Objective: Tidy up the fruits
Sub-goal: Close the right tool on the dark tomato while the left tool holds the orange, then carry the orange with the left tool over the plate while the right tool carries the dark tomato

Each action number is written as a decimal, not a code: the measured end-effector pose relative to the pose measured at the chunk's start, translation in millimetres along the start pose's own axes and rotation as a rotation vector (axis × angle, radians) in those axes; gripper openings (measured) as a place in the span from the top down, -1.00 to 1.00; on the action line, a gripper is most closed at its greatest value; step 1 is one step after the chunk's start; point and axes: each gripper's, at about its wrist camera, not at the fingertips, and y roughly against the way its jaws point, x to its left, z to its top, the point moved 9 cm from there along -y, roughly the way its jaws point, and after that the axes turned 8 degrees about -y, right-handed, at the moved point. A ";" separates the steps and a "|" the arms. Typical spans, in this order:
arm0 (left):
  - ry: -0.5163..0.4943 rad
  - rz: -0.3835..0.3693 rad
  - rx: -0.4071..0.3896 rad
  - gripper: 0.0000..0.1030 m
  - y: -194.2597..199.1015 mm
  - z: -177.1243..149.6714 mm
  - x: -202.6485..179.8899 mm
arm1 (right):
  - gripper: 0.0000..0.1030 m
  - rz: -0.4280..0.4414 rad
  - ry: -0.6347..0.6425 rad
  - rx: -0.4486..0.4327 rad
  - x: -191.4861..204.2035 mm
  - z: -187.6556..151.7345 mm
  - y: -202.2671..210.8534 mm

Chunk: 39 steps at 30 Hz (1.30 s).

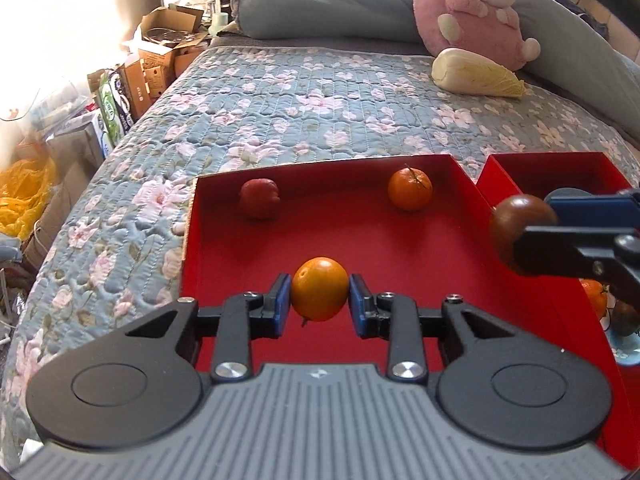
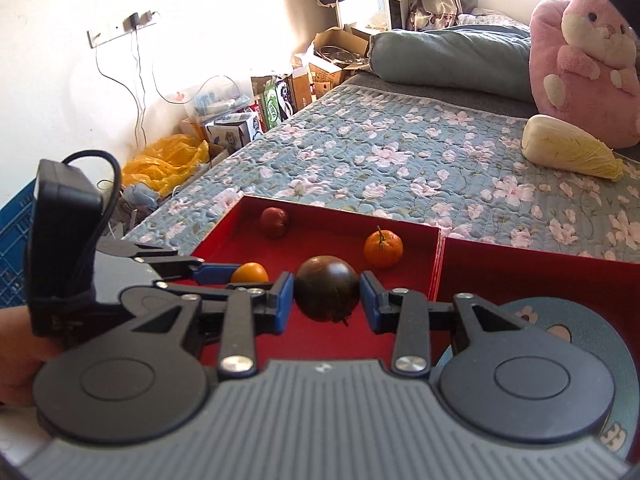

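My left gripper (image 1: 319,300) is shut on an orange (image 1: 319,294) and holds it just above the floor of the left red tray (image 1: 360,240). A red apple (image 1: 259,199) and a tangerine (image 1: 410,189) lie at the tray's far side. My right gripper (image 2: 326,295) is shut on a dark brown-green tomato (image 2: 326,293) over the same tray (image 2: 320,236), near its right wall. It shows at the right edge of the left wrist view (image 1: 520,234). A second red tray (image 2: 540,276) stands to the right.
The trays lie on a floral quilted bed (image 1: 300,112). A blue plate (image 2: 592,344) with another tangerine (image 1: 594,298) and a dark tomato (image 1: 626,318) sits by the right tray. A cabbage (image 1: 476,74) and a pink plush (image 1: 476,8) rest at the back. Boxes (image 1: 160,60) crowd the floor left.
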 end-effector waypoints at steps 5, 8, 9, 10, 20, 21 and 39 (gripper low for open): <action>0.065 0.051 -0.009 0.31 40.2 -7.5 6.1 | 0.23 0.035 -0.002 -0.005 8.9 -15.5 27.1; 0.071 0.086 -0.024 0.31 67.0 -6.0 3.1 | 0.23 0.055 0.006 -0.024 14.3 -18.3 47.2; 0.076 0.096 -0.029 0.31 75.6 -4.3 2.2 | 0.23 0.062 0.010 -0.032 16.2 -18.3 54.2; 0.083 0.110 -0.035 0.31 85.7 -2.4 1.4 | 0.23 0.068 0.015 -0.040 18.3 -18.1 61.8; 0.086 0.227 -0.068 0.31 150.9 23.1 6.6 | 0.23 0.128 0.038 -0.101 39.3 -21.6 118.4; 0.097 0.230 -0.062 0.31 149.5 22.0 7.2 | 0.23 0.131 0.035 -0.097 39.5 -24.4 119.5; 0.103 0.156 -0.024 0.31 88.0 6.8 -3.1 | 0.23 0.124 -0.060 -0.045 25.0 -57.4 109.2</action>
